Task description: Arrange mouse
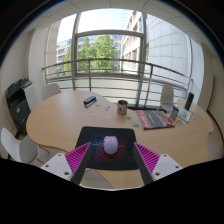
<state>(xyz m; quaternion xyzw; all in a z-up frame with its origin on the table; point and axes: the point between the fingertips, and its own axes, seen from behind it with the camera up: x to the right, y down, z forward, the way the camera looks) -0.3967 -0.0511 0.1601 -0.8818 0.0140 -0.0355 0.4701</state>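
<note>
A pale lilac mouse [110, 145] lies on a dark mouse mat [109, 137] at the near edge of a round wooden table [60, 115]. My gripper [110, 158] is open, its pink-padded fingers [79, 158] wide apart on either side of the mat. The mouse sits between them, just ahead, with clear gaps on both sides. It rests on the mat on its own.
Farther on the table stand a brown mug [122, 106], a dark flat object [90, 100], a colourful book [156, 119] and a small stand [186, 112]. White chairs [22, 148] ring the table. A printer [18, 100] stands left. Large windows [105, 45] lie beyond.
</note>
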